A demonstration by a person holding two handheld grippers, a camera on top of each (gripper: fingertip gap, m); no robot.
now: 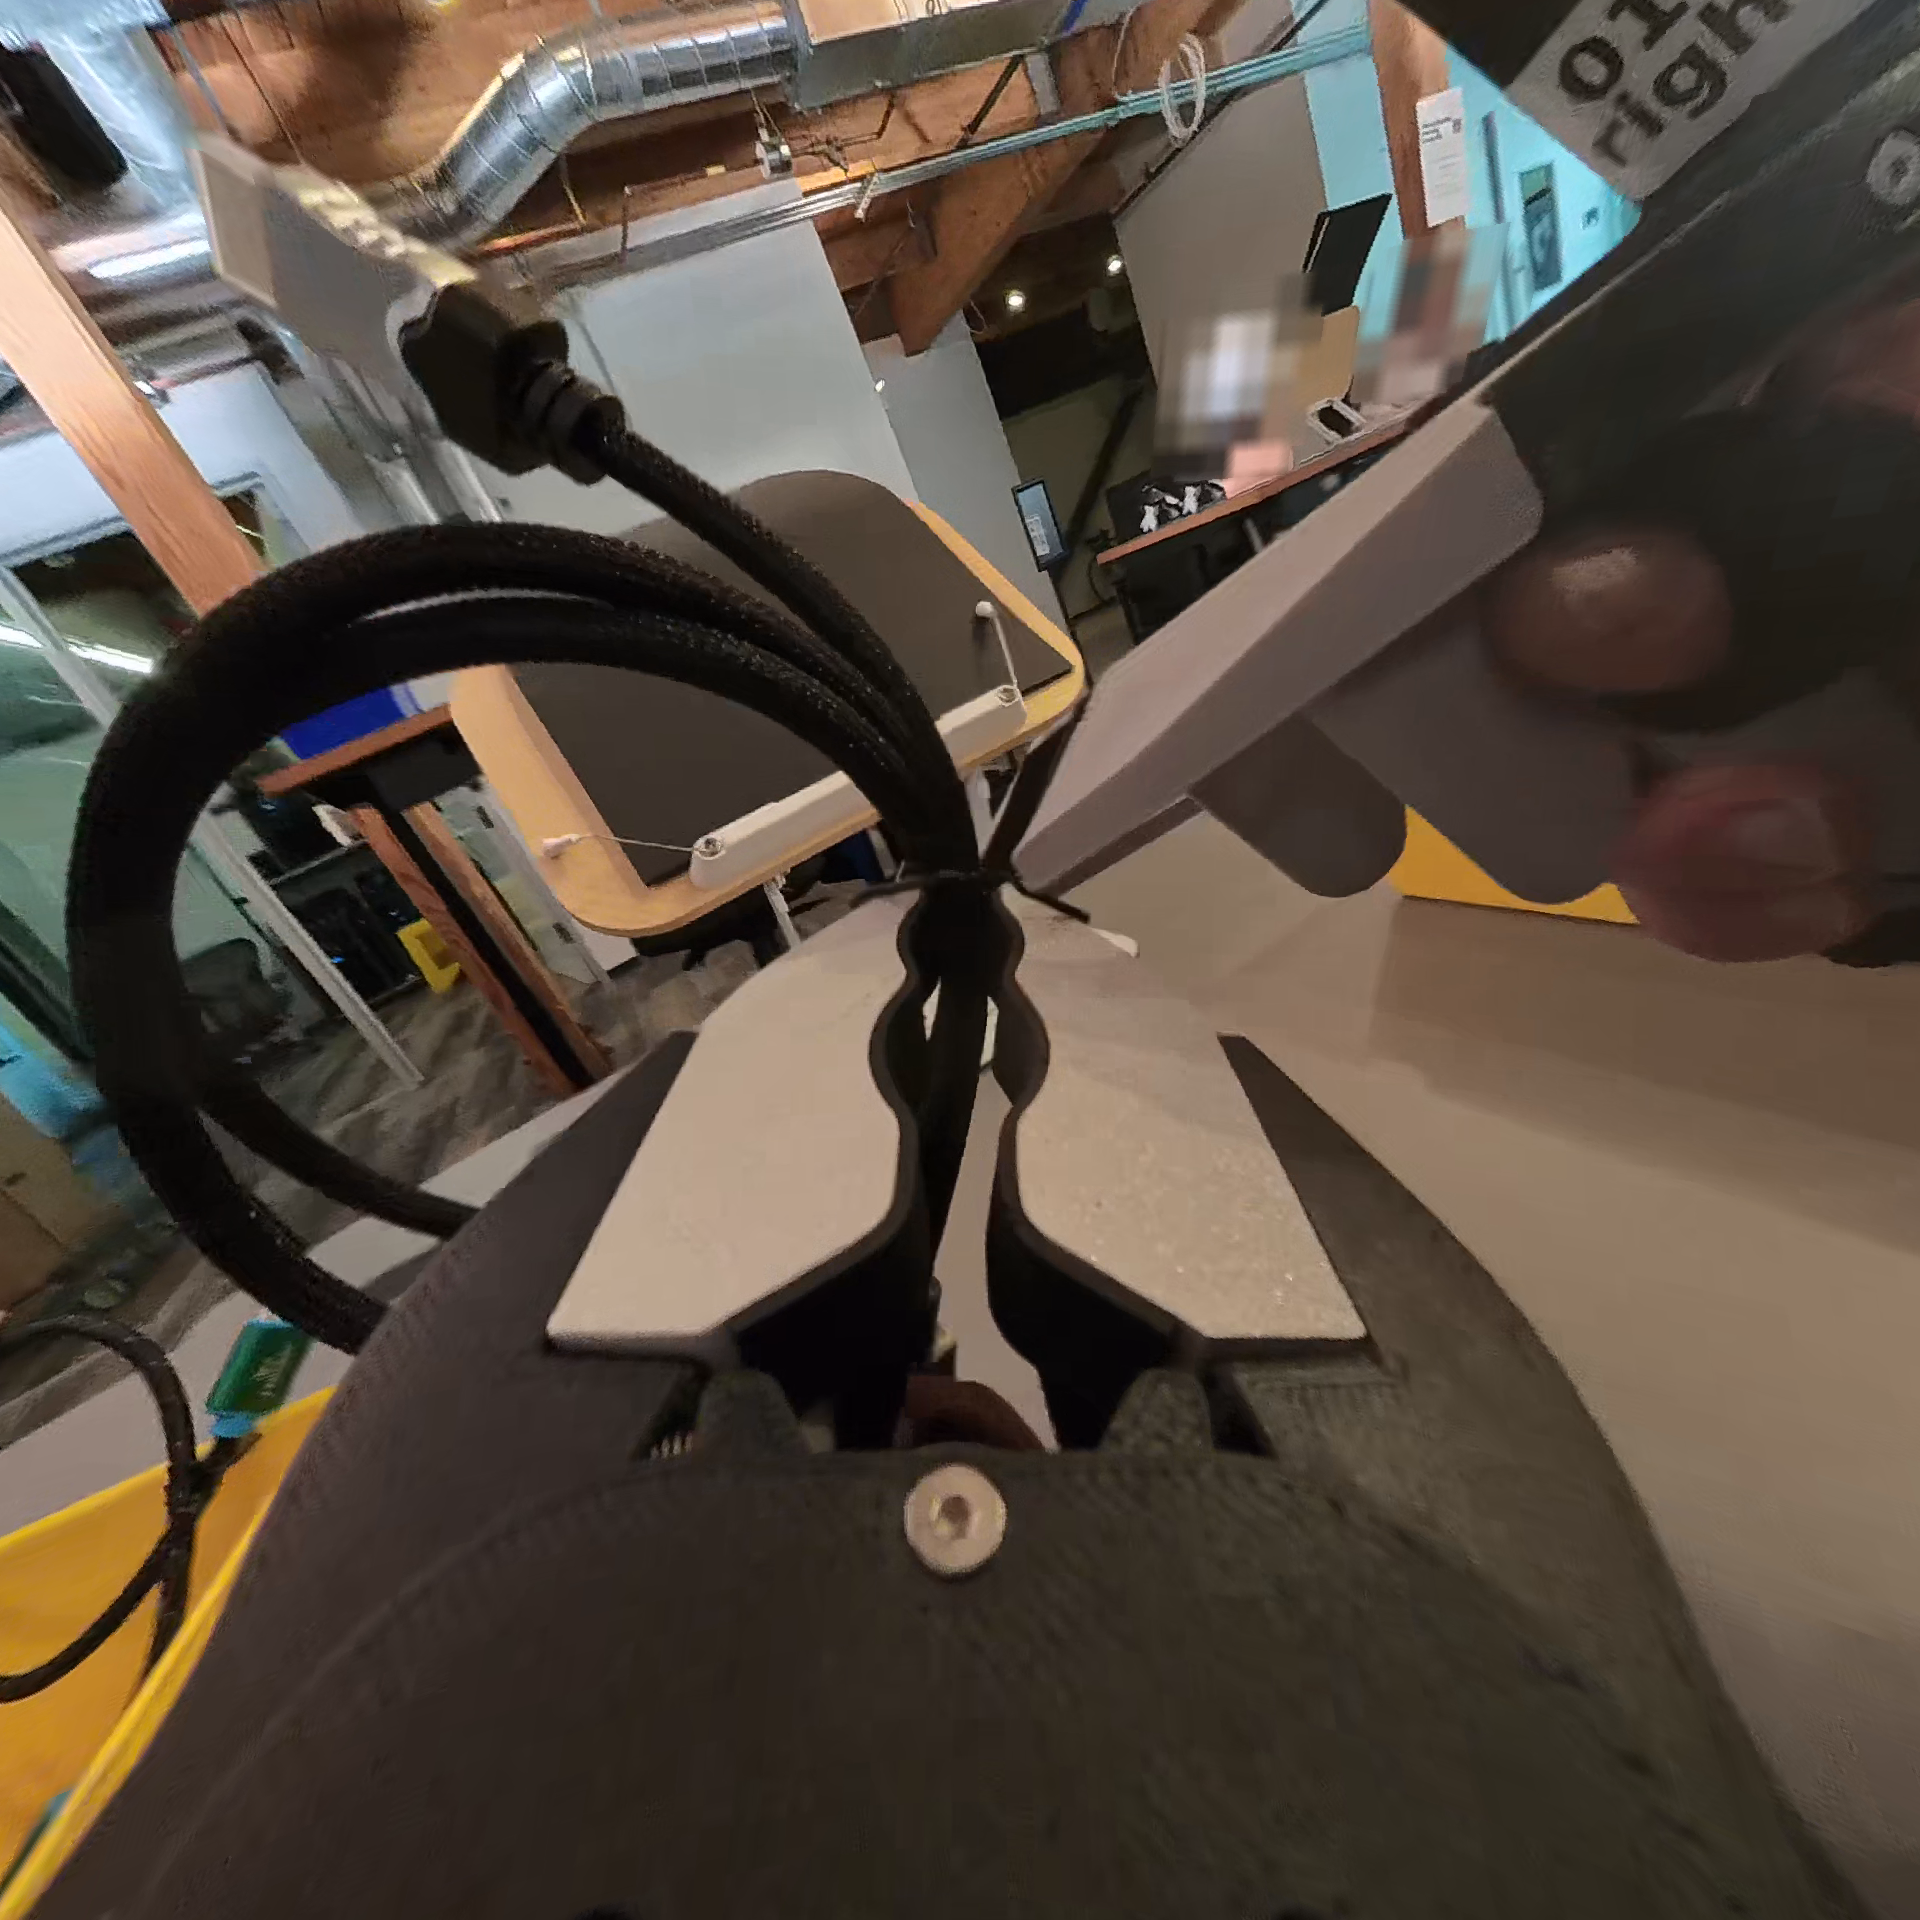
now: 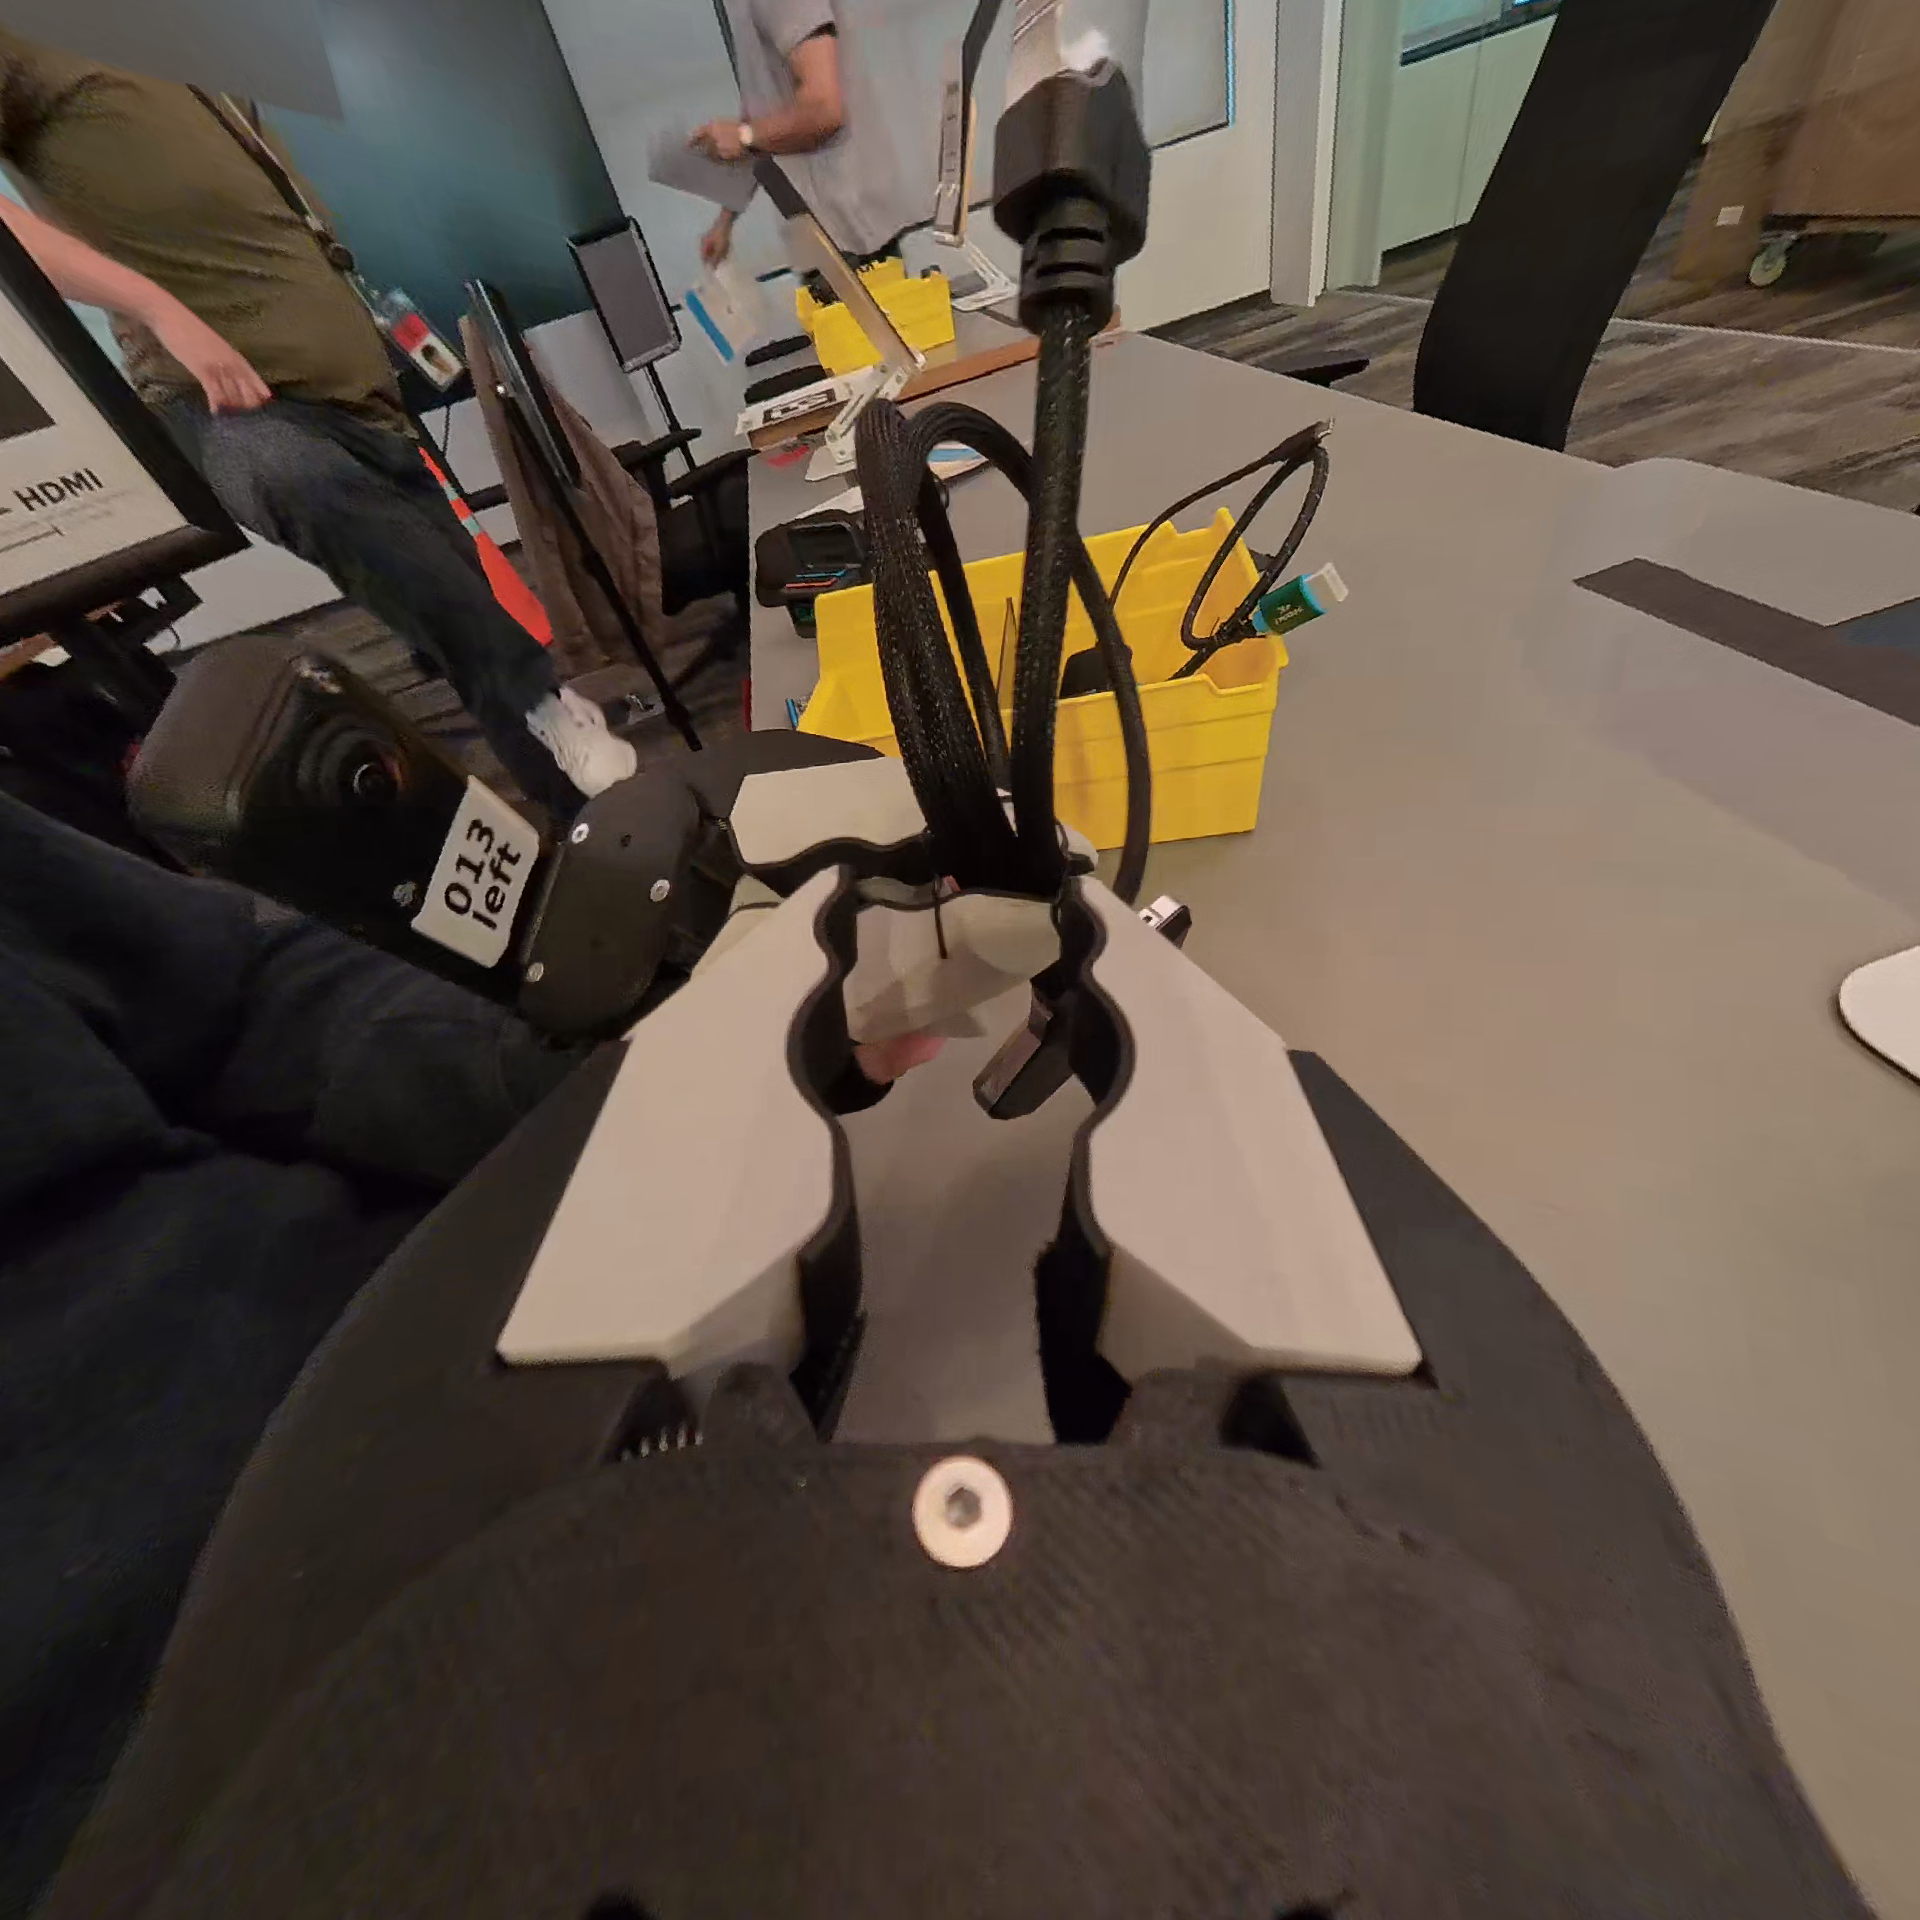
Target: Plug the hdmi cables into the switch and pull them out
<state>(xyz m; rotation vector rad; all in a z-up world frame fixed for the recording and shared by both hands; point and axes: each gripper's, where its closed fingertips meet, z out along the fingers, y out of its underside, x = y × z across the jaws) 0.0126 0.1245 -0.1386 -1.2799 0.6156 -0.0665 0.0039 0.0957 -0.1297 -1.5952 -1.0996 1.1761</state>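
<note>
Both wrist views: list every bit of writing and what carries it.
I do not quote writing; these things carry it:
White sticker on the left claw: legible.
White sticker on the right claw: partly cut off.
Framed sign at the left edge: legible.
Green plug over the yellow bin: too small.
Paper on the far wall: too small.

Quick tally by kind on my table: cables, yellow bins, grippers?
Cables: 2, black braided cable clamped in the left jaws, teal-plug cable in the bin
Yellow bin: 1
Grippers: 2, left gripper, right gripper
Total: 5
</note>
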